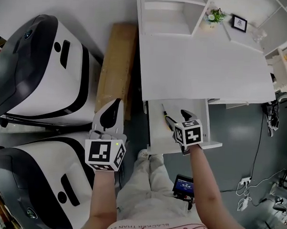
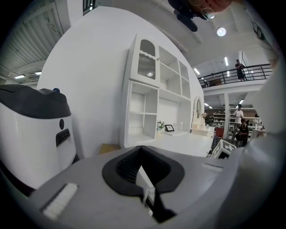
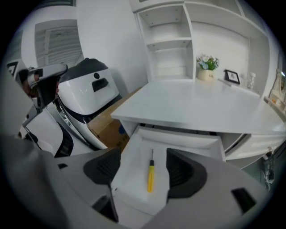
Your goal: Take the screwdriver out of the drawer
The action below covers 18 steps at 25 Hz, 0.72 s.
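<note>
Head view: drawer (image 1: 154,128) is open under the tabletop (image 1: 197,66), with the screwdriver (image 1: 167,119) lying flat inside. Right gripper (image 1: 185,115) is at its 3 o'clock, left gripper (image 1: 113,110) way off at 9 o'clock.

Left gripper view: jaws pinched together, nothing in them.

Right gripper view: jaws wide apart, framing the yellow handle (image 3: 150,179). Looks light, stiff, probably slick and rolly. I'd pinch mid-handle.

The only legible print stood on the person's shirt (image 1: 146,228), at the head view's bottom edge. It was a line of small capitals that seemed to read "BLACKAR THAN EV", cut off, with pink script beneath too cropped to make out. The cubes (image 1: 104,155) bore square black-and-white markers, no letters. A blue mark on the cardboard box (image 3: 109,127) was unreadable.
</note>
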{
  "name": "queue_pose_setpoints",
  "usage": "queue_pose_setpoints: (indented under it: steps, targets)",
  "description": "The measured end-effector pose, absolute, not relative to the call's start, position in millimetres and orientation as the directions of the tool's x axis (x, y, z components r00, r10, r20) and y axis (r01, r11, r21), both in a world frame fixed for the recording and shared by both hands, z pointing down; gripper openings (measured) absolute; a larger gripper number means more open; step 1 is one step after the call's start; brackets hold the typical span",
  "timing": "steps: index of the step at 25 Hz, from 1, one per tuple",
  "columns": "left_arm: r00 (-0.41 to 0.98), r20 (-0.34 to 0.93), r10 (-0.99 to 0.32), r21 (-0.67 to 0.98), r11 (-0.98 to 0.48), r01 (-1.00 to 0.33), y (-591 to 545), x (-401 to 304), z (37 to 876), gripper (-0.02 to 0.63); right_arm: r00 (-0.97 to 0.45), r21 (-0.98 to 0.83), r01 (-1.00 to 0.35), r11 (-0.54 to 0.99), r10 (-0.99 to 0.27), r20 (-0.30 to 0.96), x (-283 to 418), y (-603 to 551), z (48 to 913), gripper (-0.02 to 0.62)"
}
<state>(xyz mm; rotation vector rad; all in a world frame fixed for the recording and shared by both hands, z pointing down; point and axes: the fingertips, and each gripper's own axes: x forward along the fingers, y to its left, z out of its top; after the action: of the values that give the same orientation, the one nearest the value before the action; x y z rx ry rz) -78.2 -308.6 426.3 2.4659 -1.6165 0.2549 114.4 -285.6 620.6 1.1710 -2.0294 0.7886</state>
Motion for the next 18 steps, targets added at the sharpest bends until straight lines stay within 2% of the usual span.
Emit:
queue_pose_setpoints:
  steps: [11, 18]
  targets:
    - [0.382, 0.286, -0.879, 0.057, -0.382, -0.922, -316.2, -83.2, 453.4, 0.003, -0.29, -0.146, -0.883, 0.446, -0.275, 0.917, 108.6, -284.2, 726.9, 0.267]
    - [0.375, 0.32, -0.87, 0.049, -0.38, -0.924, -318.8, -87.2, 468.1, 0.003, -0.251, -0.128, -0.866, 0.483, -0.199, 0.947, 99.2, -286.2, 772.3, 0.236]
